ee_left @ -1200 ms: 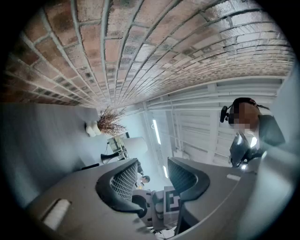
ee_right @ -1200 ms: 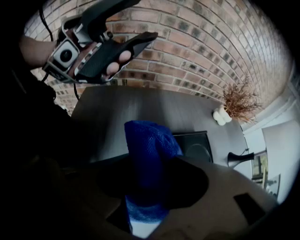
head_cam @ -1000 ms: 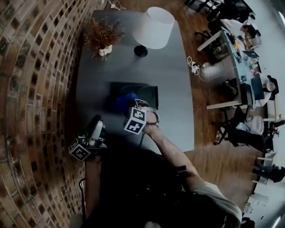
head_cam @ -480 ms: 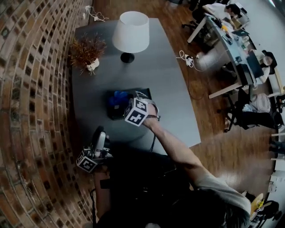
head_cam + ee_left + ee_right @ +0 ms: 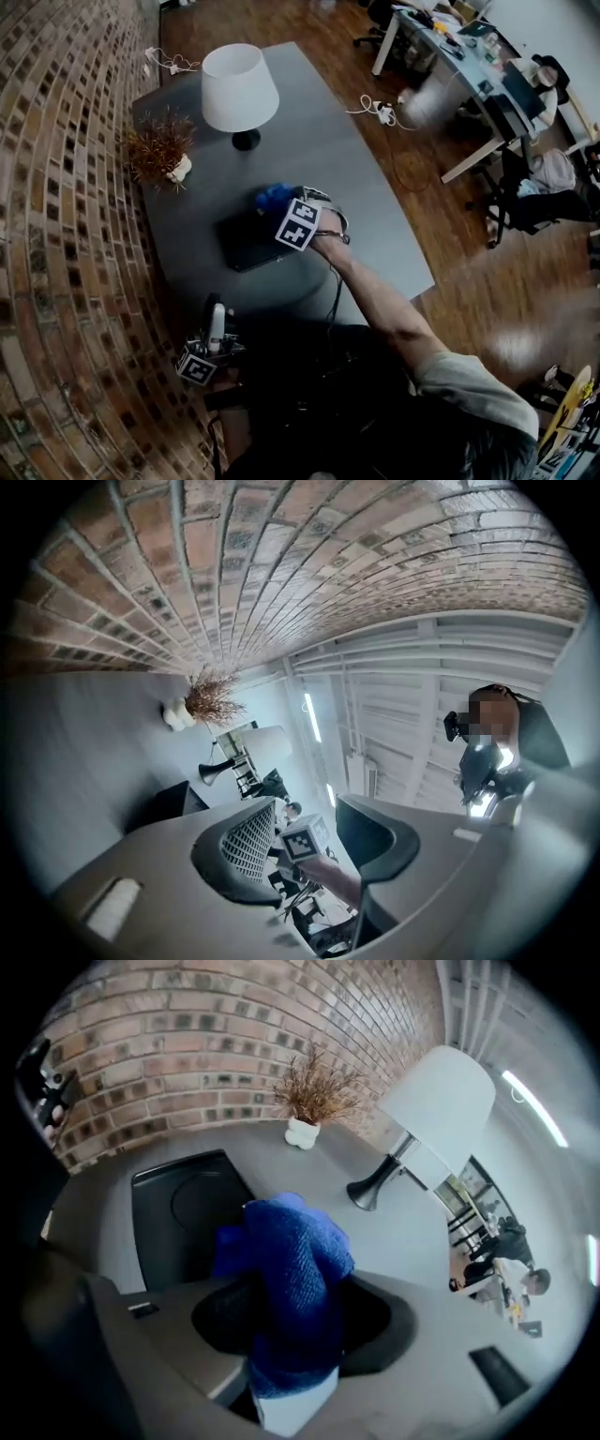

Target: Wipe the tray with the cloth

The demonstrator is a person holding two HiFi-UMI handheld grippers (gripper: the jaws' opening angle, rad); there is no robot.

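Observation:
A dark flat tray (image 5: pixel 242 242) lies on the grey table; in the right gripper view the tray (image 5: pixel 183 1208) is left of the jaws. My right gripper (image 5: pixel 284 206) is at the tray's far right corner, shut on a bunched blue cloth (image 5: pixel 273 197). Seen from the right gripper (image 5: pixel 292 1312) itself, the cloth (image 5: pixel 292 1255) fills the gap between the jaws and hangs past them beside the tray's edge. My left gripper (image 5: pixel 216 315) stays off the tray, by the table's near edge. In its own view the left gripper (image 5: pixel 302 844) is shut with nothing in it.
A white-shaded lamp (image 5: pixel 239 89) and a dried plant in a white vase (image 5: pixel 161 152) stand at the back of the table. A brick wall (image 5: pixel 56 234) runs along the left. Office desks and chairs (image 5: pixel 497 103) stand beyond the table's right edge.
The right gripper has carried the cloth across the tray toward its far right corner. The head view has swung. The left gripper has stayed near the table's front edge.

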